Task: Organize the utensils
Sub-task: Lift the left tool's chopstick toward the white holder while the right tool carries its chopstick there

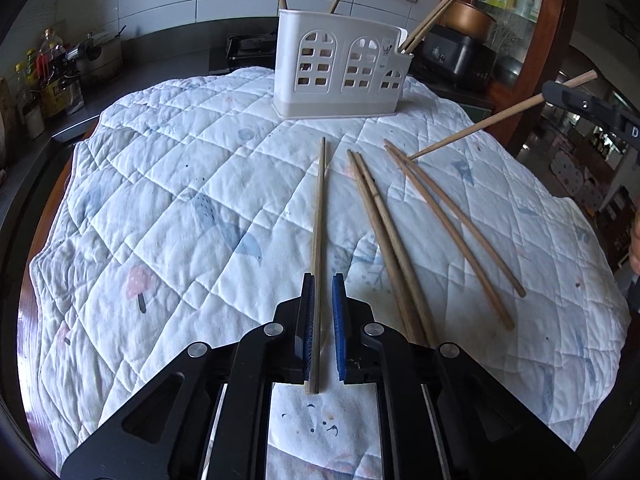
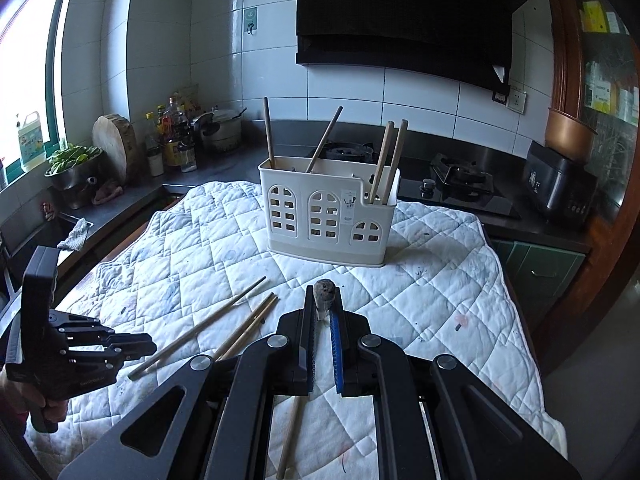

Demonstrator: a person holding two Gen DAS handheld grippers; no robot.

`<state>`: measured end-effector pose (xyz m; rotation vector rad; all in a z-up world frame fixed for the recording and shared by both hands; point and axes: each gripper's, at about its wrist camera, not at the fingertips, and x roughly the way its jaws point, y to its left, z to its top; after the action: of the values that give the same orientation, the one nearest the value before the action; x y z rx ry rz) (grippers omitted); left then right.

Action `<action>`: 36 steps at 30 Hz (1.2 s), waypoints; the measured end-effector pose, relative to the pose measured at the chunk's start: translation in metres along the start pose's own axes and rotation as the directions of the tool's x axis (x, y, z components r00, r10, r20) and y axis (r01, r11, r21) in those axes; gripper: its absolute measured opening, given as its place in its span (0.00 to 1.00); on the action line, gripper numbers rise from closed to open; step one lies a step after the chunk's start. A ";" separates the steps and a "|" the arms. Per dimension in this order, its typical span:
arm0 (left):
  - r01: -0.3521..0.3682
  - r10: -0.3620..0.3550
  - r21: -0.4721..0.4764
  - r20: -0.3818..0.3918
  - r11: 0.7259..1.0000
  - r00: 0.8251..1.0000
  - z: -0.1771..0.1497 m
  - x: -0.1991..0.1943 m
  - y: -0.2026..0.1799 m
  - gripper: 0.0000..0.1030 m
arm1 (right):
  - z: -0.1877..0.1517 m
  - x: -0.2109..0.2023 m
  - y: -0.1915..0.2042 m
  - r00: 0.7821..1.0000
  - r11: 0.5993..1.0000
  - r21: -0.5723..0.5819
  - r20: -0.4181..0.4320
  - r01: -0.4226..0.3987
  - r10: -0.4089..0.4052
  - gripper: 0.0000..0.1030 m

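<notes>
A white utensil holder (image 1: 340, 76) (image 2: 328, 216) stands at the far side of the quilted cloth (image 1: 180, 200) with several chopsticks upright in it. My left gripper (image 1: 322, 280) (image 2: 154, 346) straddles one chopstick (image 1: 320, 208) (image 2: 208, 322) lying flat. The stick rests against the left pad, and a thin gap shows at the right pad. My right gripper (image 2: 322, 296) (image 1: 550, 90) is shut on another chopstick (image 1: 480, 124) (image 2: 290, 432), held slanted in the air with its thin tip down near the loose ones. Two loose pairs (image 1: 384, 232) (image 1: 452, 224) lie on the cloth to the right.
A gas hob (image 2: 460, 178) and a dark cooker (image 2: 556, 184) sit on the counter behind the holder. Bottles (image 2: 172, 136), a pot and a bowl of greens crowd the left counter. The cloth's edge drops off on the right, by green cabinets.
</notes>
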<state>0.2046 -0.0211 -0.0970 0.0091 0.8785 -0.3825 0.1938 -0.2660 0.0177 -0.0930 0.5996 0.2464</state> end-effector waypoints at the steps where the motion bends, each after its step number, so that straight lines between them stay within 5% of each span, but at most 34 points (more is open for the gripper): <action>1: -0.004 0.004 -0.004 -0.005 1.000 1.000 -0.001 0.002 0.001 0.11 | 0.000 0.000 0.000 1.000 1.000 0.000 0.000 0.000 0.000 0.06; 4: -0.008 0.008 -0.019 -0.007 1.000 1.000 -0.003 0.005 0.004 0.22 | 0.000 0.000 0.000 1.000 1.000 0.000 -0.003 0.001 -0.001 0.06; 15: -0.024 0.024 -0.001 -0.024 1.000 0.999 -0.008 0.019 0.002 0.20 | -0.001 0.001 -0.002 1.000 1.000 0.000 -0.005 0.000 0.000 0.07; 21: -0.047 0.048 0.008 -0.030 0.999 0.998 -0.002 0.015 -0.001 0.06 | 0.001 0.001 -0.002 1.000 1.000 -0.009 -0.002 0.002 -0.002 0.06; 36: -0.011 0.010 0.005 0.167 1.000 0.986 0.050 -0.039 0.001 0.06 | 0.036 0.002 -0.005 1.000 0.999 -0.031 -0.011 -0.010 0.010 0.06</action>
<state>0.2204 -0.0154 -0.0360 -0.0126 0.7117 -0.3710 0.2164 -0.2646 0.0466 -0.1215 0.6068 0.2650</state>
